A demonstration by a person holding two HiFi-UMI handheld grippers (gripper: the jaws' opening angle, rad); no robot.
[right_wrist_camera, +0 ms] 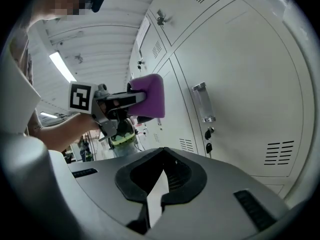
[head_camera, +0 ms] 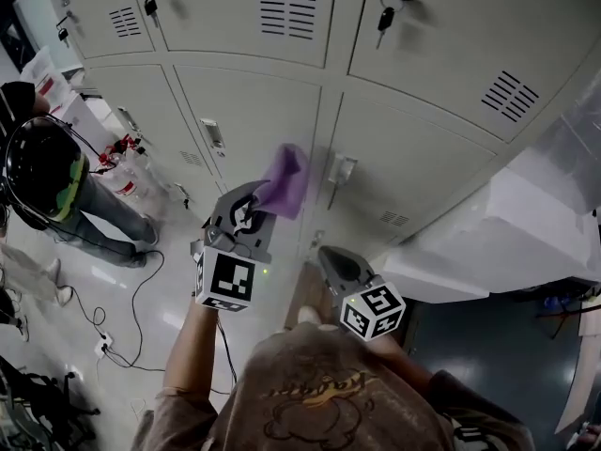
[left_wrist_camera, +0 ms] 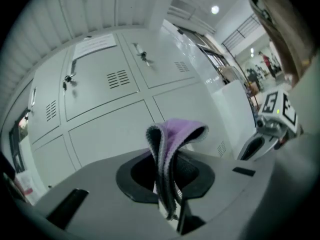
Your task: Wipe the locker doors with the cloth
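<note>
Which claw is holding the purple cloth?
The left claw: the purple cloth is pinched between its jaws. The right claw is shut with nothing in it.

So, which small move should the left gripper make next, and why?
Probably ease the left gripper forward until the purple cloth presses on the locker door. Its jaws are shut on the folded cloth, which seems to sit just short of the door, so no wiping can begin yet.
</note>
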